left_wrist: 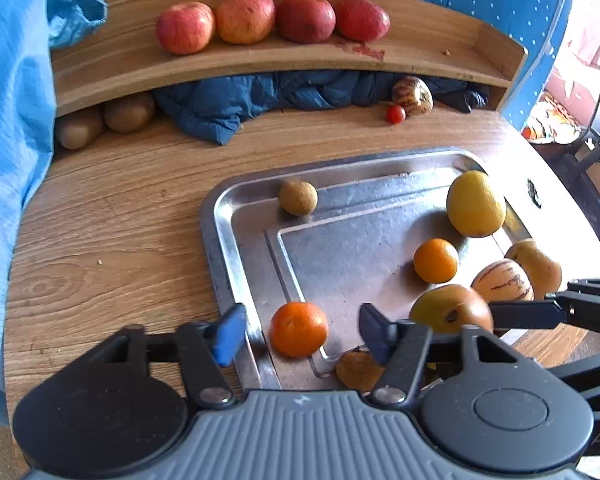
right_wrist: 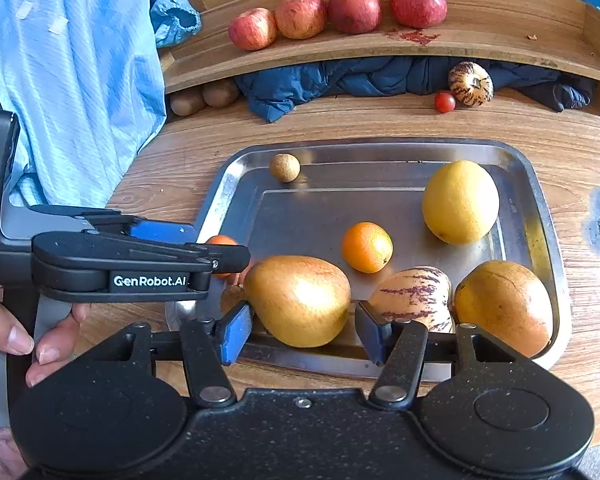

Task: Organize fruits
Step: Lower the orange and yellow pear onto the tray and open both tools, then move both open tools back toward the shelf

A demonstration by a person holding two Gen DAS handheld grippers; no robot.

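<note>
A steel tray (left_wrist: 220,240) (right_wrist: 380,146) lies on the wooden table. My left gripper (left_wrist: 302,334) is open, and an orange mandarin (left_wrist: 299,335) sits between its blue pads at the tray's near left corner, with a gap on each side. My right gripper (right_wrist: 303,330) is open around a yellow-brown pear (right_wrist: 298,300) (left_wrist: 452,308) at the tray's front edge. The tray also holds a striped melon (right_wrist: 414,296), a second pear (right_wrist: 504,306), a small orange (right_wrist: 367,247), a large yellow citrus (right_wrist: 460,202) and a small brown round fruit (right_wrist: 285,167).
Several red apples (left_wrist: 272,20) line the wooden shelf (left_wrist: 420,60) at the back. Under it lie kiwis (left_wrist: 104,120), a dark blue cloth (left_wrist: 260,100), a striped melon (left_wrist: 412,96) and a cherry tomato (left_wrist: 395,114). A light blue sleeve (right_wrist: 72,80) hangs at the left.
</note>
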